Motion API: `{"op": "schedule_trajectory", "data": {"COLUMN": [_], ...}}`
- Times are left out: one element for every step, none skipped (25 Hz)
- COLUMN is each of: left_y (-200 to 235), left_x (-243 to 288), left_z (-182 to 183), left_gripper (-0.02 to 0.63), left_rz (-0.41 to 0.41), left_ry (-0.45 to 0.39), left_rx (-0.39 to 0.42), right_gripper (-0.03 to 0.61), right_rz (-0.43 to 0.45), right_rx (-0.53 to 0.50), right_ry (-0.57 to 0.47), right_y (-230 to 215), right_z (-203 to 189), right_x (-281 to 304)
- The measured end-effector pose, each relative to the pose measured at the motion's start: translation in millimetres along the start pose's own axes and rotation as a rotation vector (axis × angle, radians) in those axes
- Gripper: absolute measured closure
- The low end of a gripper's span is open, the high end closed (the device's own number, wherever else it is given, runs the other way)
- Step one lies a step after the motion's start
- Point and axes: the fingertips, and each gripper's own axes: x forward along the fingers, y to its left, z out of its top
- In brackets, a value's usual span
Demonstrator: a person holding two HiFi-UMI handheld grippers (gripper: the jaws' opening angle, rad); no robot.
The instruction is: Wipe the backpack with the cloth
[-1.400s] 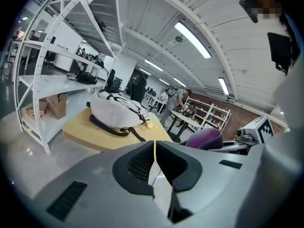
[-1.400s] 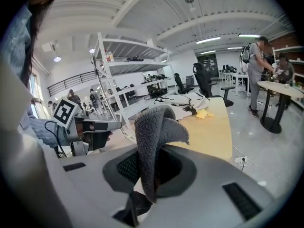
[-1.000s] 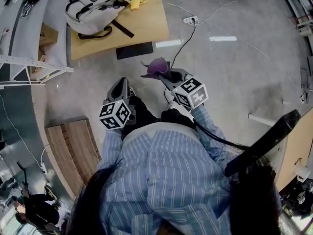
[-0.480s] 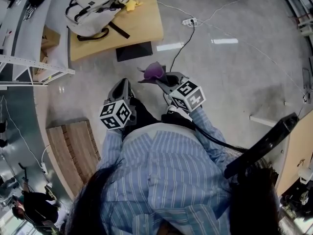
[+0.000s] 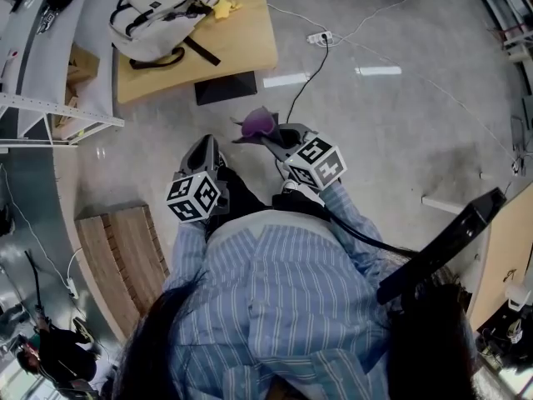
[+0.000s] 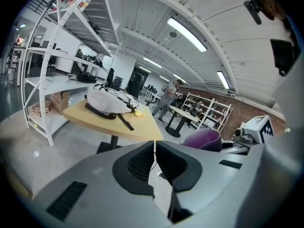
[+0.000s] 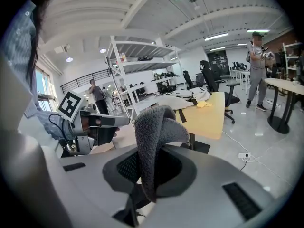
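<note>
On the wooden worktop (image 5: pixel 246 48) ahead, well apart from both tools, the pale backpack (image 5: pixel 162 11) lies with its black straps trailing. Your right hand-held gripper (image 7: pixel 152 167) is clamped on the purple cloth (image 7: pixel 154 132), with a fold standing above the jaws. Your left hand-held gripper (image 6: pixel 154 160) is closed with nothing in it. Step closer, lay that loose fold flat on the fabric, and steady the bag with the left so it does not slide.

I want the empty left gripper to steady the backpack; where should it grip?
Probably the black strap loop at the near edge of the backpack, coming from the person's side: it lies clear of the bulky body and is thin enough for the fingers.
</note>
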Motion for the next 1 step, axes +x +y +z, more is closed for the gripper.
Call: {"op": "schedule_trajectory", "data": {"left_y": [-1.2], "left_x": [0.0], "left_z": [0.2], "left_gripper": [0.597], "left_rz": [-0.003], "left_ry": [-0.001], "left_rx": [0.000], "right_gripper": [0.537], "right_rz": [-0.002], "right_rx": [0.000], "right_ry": [0.000], "right_y": [0.2], "right_z": [-0.3], "right_x": [-1.2]}}
